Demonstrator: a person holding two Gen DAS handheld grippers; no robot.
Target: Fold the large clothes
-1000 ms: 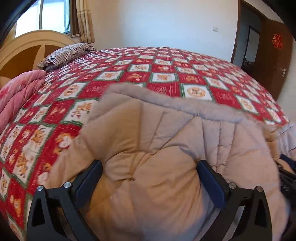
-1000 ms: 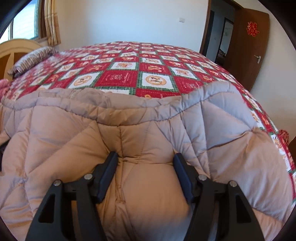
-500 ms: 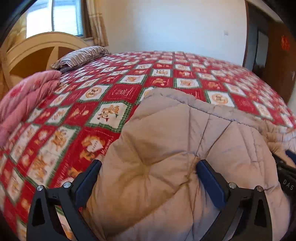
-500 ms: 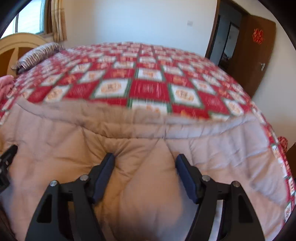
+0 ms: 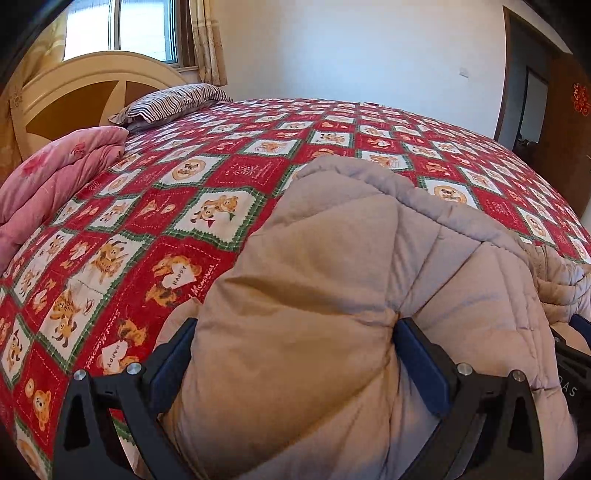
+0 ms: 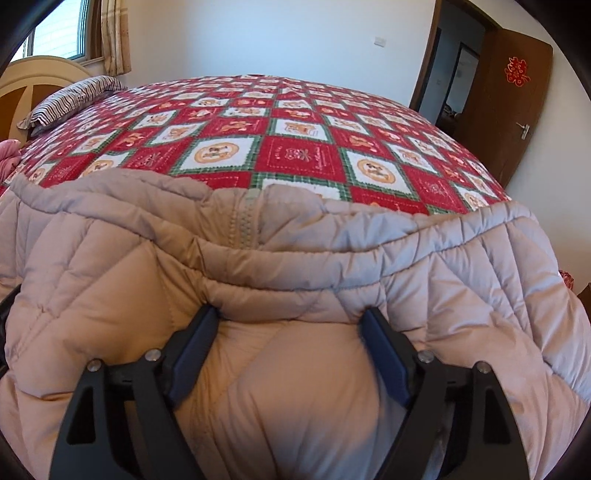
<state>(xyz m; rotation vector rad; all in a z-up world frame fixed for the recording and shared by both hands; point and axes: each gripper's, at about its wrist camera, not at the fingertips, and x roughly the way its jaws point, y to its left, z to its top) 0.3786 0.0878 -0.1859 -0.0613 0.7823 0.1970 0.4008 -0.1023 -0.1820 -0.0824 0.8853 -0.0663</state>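
Bed [image 5: 332,122] w/ red-white-green patchwork quilt printed w/ teddy bears fills both views; its cream arched wooden headboard [image 5: 92,85] stands at far left under a window [image 5: 140,29] w/ beige curtain [image 5: 207,40]; white wall behind; dark brown wooden door [image 6: 506,103] w/ a red paper ornament stands ajar at far right.

Large beige quilted puffer coat [image 5: 332,295] lies on the near part of the bed, bunched toward the cameras; right wrist view shows its stitched hem band running side to side w/ a grey zipper [image 6: 243,221] near the middle; coat's right side looks greyer in the light; far half of the quilt is uncovered.

Folded pink padded blanket [image 5: 55,177] sits at the bed's left edge, near the headboard; striped pillow [image 5: 173,101] lies just beyond it at the head end, well apart from the coat.

Left tool [image 5: 295,354]: black frame, blue pads, fingers clamped on a thick fold of the coat that bulges btwn them. Right tool [image 6: 291,343]: same build, fingers pressed into a puffy fold just below the hem band, gripping it. Edge of the right tool shows at far right of the left wrist view, beside the coat.
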